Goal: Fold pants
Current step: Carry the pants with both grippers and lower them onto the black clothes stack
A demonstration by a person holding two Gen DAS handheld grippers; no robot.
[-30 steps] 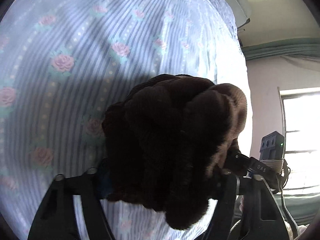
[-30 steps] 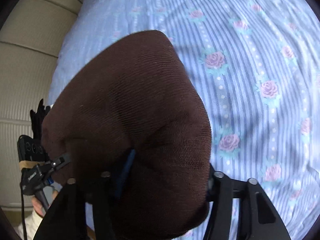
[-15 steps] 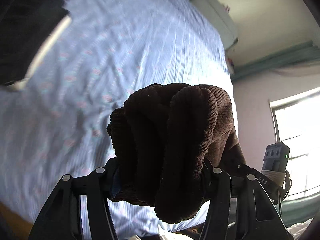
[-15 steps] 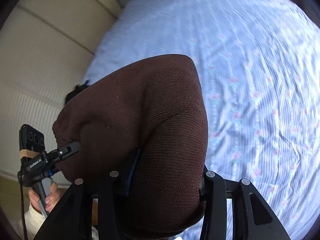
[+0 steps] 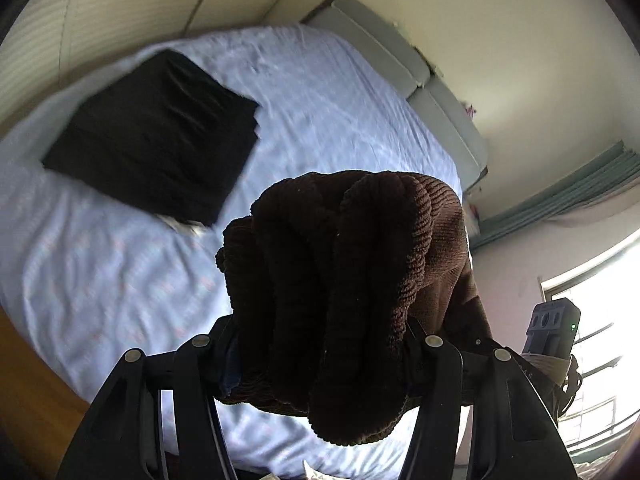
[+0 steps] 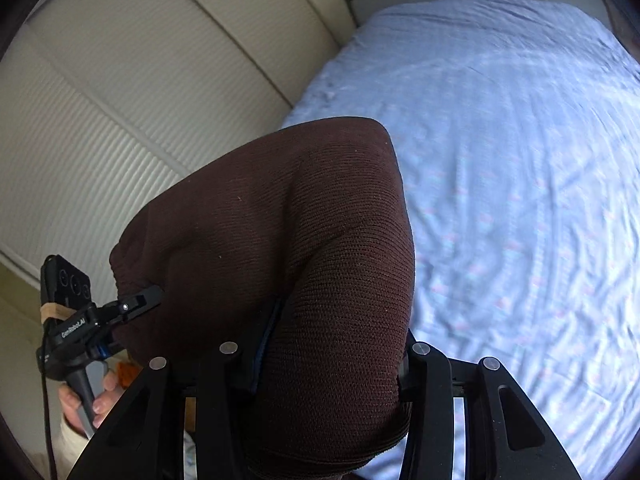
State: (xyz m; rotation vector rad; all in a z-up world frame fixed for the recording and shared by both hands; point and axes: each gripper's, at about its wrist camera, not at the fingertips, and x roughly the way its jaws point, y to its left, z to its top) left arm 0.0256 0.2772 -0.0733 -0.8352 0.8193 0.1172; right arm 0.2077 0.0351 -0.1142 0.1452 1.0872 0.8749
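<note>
Both grippers hold brown pants aloft over a bed.

The left gripper (image 5: 320,344) is clamped on a bunched, ribbed edge of the brown pants (image 5: 344,280); the right gripper (image 6: 320,356) is clamped on a smoother fold of the same garment, which spans sideways between them, each equally near. The blue bedsheet (image 6: 520,200) lies ahead and below both. A folded dark garment (image 5: 156,144) rests beyond, to the left gripper's forward left.

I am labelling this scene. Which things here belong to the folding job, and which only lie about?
Job: brown pants, clamped in left gripper and right gripper; bed.
Lying about: folded black garment, headboard cushions, window.
</note>
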